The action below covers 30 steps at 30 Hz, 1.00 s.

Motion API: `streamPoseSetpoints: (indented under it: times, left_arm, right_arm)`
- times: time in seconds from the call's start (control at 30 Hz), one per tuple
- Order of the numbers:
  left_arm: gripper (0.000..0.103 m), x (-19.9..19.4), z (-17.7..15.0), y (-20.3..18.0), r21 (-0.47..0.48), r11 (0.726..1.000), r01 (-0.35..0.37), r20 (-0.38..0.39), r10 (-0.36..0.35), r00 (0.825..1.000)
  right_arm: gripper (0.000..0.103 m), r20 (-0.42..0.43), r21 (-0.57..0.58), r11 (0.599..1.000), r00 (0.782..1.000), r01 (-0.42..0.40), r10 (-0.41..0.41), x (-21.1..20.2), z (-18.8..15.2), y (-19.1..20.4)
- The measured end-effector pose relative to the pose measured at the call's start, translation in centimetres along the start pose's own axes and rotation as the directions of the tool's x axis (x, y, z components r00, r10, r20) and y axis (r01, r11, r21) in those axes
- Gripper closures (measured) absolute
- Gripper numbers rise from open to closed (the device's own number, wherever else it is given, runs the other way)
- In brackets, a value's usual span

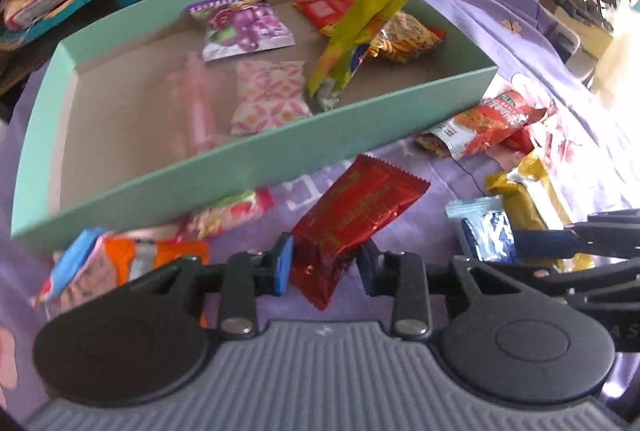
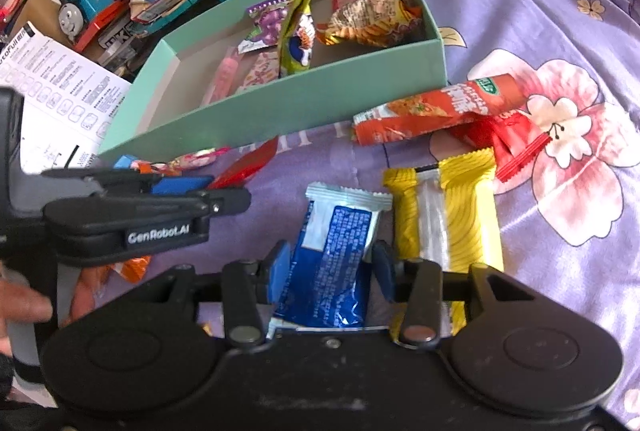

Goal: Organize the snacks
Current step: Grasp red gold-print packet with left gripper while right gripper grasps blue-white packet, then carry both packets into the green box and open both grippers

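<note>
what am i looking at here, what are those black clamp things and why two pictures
There is no robot here. A person holds a hand-held two-finger tool in each hand, and each tool carries a camera looking forward along its fingers, so you get one picture per hand.

In the left-hand picture, the left tool has a shiny dark red foil snack packet between its blue pads, which appear to pinch it.

In the right-hand picture, the right tool is closed around a blue and silver foil packet.

Both work above a purple flowered cloth strewn with snacks. Behind stands a shallow mint-green cardboard box, already holding several packets.
</note>
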State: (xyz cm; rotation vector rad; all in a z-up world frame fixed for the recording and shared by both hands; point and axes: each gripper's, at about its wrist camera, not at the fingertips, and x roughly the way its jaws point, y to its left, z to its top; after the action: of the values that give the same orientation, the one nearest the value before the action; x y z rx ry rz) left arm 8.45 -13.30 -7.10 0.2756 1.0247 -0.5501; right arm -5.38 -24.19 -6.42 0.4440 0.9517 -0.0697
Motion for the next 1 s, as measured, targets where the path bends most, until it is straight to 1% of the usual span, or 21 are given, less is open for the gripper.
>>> streamPoseSetpoints:
  times: [0.1,0.2,0.37,0.47,0.57,0.67,0.8,0.9,1.0]
  left_arm:
    - [0.071,-1.1,-0.3,0.8,-0.053,0.998,0.019,-0.002,-0.019,1.000]
    - [0.071,-2.6,-0.4,1.4,-0.086,0.996,0.028,0.016,-0.027,1.000]
    - [0.071,-6.0,0.1,2.1,-0.124,0.991,0.049,0.081,-0.039,0.996]
    - [0.071,-7.6,1.2,2.7,-0.149,0.988,0.052,0.123,-0.034,0.992]
    - [0.071,-8.6,3.1,3.9,-0.184,0.982,0.046,0.166,-0.015,0.986]
    - [0.071,-8.7,5.5,4.9,-0.207,0.978,0.027,0.192,0.013,0.981]
    - [0.071,-7.8,8.2,6.0,-0.240,0.971,0.023,0.200,0.026,0.979]
    - [0.071,-6.6,10.1,6.5,-0.249,0.968,0.010,0.194,0.040,0.980]
    - [0.071,-5.0,11.4,7.0,-0.267,0.964,-0.003,0.170,0.050,0.984]
  right_arm:
    - [0.059,0.011,-0.014,1.000,1.000,-0.008,0.008,-0.5,0.4,0.4]
    - [0.059,0.026,-0.028,1.000,1.000,-0.003,0.004,-1.2,1.0,0.9]
    - [0.059,0.061,-0.035,0.999,0.998,-0.012,0.015,-2.6,2.2,1.5]
    - [0.059,0.092,-0.048,0.999,0.995,-0.022,0.027,-3.6,3.8,2.0]
    - [0.059,0.127,-0.063,0.998,0.991,-0.022,0.030,-4.1,6.2,2.4]
    - [0.059,0.163,-0.082,0.996,0.986,-0.018,0.031,-4.2,8.9,2.9]
    - [0.059,0.184,-0.084,0.996,0.982,-0.018,0.033,-3.4,12.6,3.2]
    - [0.059,0.186,-0.087,0.996,0.982,-0.014,0.030,-2.1,15.4,3.5]
    - [0.059,0.184,-0.086,0.996,0.983,-0.011,0.027,-0.4,17.5,4.1]
